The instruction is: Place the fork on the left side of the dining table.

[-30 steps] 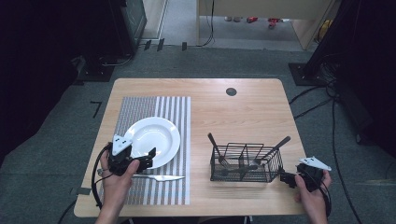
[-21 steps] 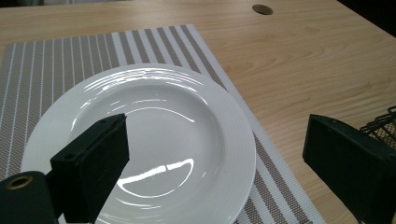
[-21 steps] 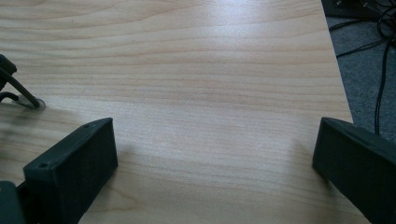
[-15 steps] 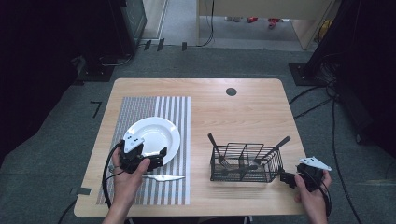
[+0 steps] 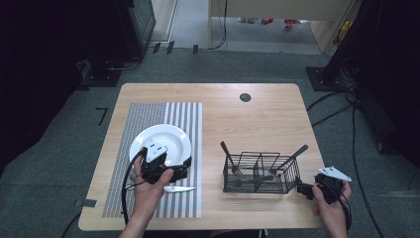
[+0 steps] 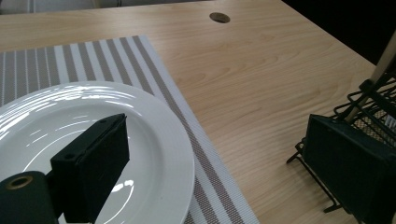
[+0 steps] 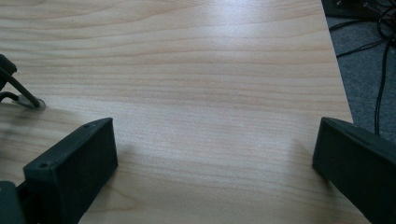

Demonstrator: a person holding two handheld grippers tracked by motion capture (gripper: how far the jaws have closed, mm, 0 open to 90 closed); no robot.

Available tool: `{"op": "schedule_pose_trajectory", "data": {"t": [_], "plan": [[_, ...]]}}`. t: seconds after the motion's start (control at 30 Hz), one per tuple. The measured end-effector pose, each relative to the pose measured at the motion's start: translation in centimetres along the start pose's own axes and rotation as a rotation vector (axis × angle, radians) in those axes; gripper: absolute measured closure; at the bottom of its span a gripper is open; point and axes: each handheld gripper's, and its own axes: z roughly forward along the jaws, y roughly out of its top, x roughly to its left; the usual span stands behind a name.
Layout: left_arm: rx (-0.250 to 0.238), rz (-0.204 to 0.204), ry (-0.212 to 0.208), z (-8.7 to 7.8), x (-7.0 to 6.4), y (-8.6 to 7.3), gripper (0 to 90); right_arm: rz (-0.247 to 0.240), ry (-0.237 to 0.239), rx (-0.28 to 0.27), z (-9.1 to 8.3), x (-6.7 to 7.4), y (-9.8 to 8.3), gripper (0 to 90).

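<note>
A white plate (image 5: 166,136) lies on a grey striped placemat (image 5: 148,116) at the table's left. My left gripper (image 5: 184,167) hovers over the plate's near right rim, open, with nothing between its jaws. In the left gripper view one jaw stands over the plate (image 6: 154,154) and the other in front of the black wire caddy (image 6: 369,107). A table knife (image 5: 179,189) lies on the mat just below that gripper. The caddy (image 5: 260,174) holds a fork (image 5: 228,153) and a long-handled utensil (image 5: 293,153). My right gripper (image 5: 302,190) rests open beside the caddy's right end, over bare wood (image 7: 215,116).
A round cable hole (image 5: 245,97) sits near the table's far edge. The table's right edge runs close to the right gripper, with cables on the grey floor (image 7: 373,56) beyond it. Bare wood lies between the mat and the caddy.
My left gripper has moved right, from the mat's left side to over the plate's near right rim. The right gripper, knife and caddy have stayed put.
</note>
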Motion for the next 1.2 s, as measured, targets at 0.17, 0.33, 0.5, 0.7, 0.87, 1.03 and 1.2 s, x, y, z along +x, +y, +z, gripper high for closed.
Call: {"op": "schedule_pose_trajectory", "data": {"t": [0.17, 0.33, 0.5, 0.7, 0.87, 1.03, 1.2], "plan": [[-0.004, 0.009, -0.027, 0.4, -1.0, 0.4, 7.6, -0.009, 0.009, -0.001, 0.0, 0.0, 0.0, 0.0], [-0.002, 0.025, -0.066, 1.2, -2.5, 0.7, 7.6, -0.017, 0.016, -0.002, 0.0, 0.0, 0.0, 0.0], [-0.003, 0.024, -0.093, 1.6, -3.2, 0.8, 7.6, -0.017, 0.016, -0.002, 0.0, 0.1, 0.0, 0.0], [-0.005, 0.031, -0.132, 2.2, -4.3, 1.3, 7.6, -0.018, 0.016, -0.002, 0.0, 0.1, 0.0, 0.0], [-0.008, 0.031, -0.15, 2.4, -4.7, 1.6, 7.6, -0.019, 0.016, -0.003, 0.0, 0.1, 0.0, 0.0], [-0.012, 0.045, -0.178, 2.6, -5.5, 2.0, 7.7, -0.018, 0.015, -0.002, 0.0, 0.1, 0.0, 0.0], [-0.005, 0.071, -0.194, 3.2, -6.6, 2.4, 9.0, -0.018, 0.015, -0.002, 0.0, 0.1, 0.0, 0.0]]}}
